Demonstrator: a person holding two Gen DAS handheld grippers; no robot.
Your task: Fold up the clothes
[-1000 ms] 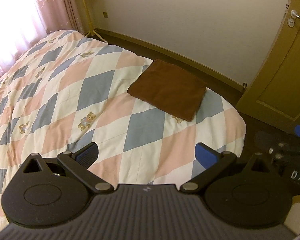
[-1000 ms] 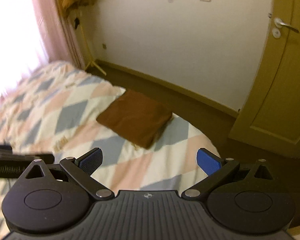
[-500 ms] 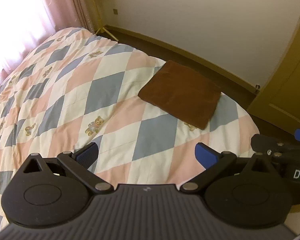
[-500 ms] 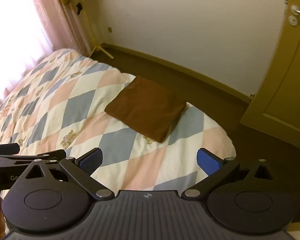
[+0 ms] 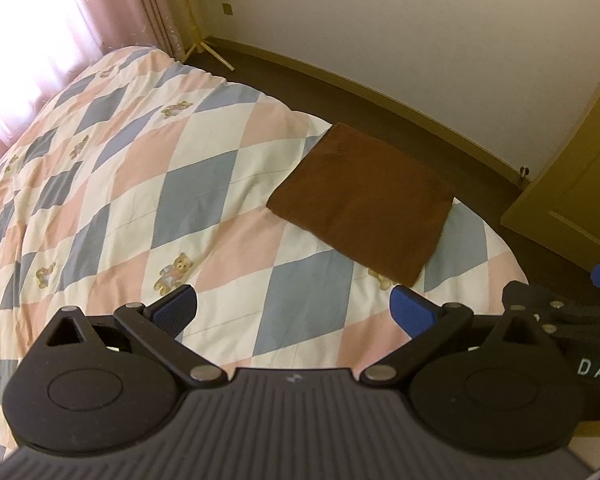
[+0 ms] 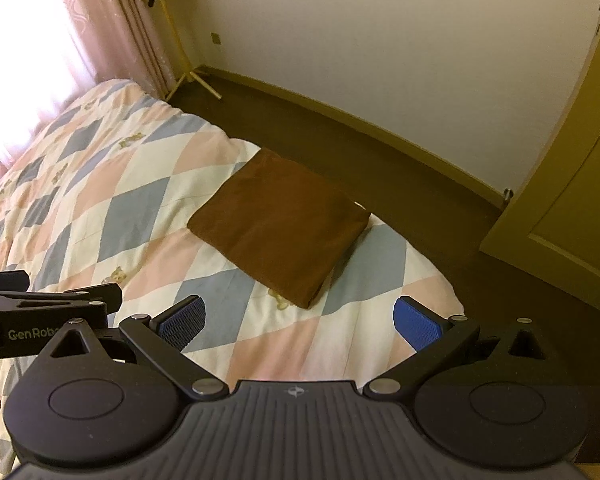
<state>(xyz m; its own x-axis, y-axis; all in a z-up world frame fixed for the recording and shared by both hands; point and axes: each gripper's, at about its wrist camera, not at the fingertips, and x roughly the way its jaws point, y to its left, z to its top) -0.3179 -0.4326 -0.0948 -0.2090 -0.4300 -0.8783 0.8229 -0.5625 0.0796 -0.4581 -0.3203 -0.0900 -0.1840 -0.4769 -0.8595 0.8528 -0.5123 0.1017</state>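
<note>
Bedroom floor and a pale wall frame a bed under a diamond-patterned quilt [image 5: 204, 184]. Above its near edge the left gripper [image 5: 296, 312] and right gripper [image 6: 300, 320] both hang with jaws spread wide, holding nothing. Beyond them the folded brown cloth [image 6: 280, 224] lies flat near the quilt's far corner.

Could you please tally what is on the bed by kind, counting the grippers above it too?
Folded brown cloth: 1
Patchwork quilt: 1
Grippers, jaws open: 2, left gripper and right gripper
Total: 4
</note>
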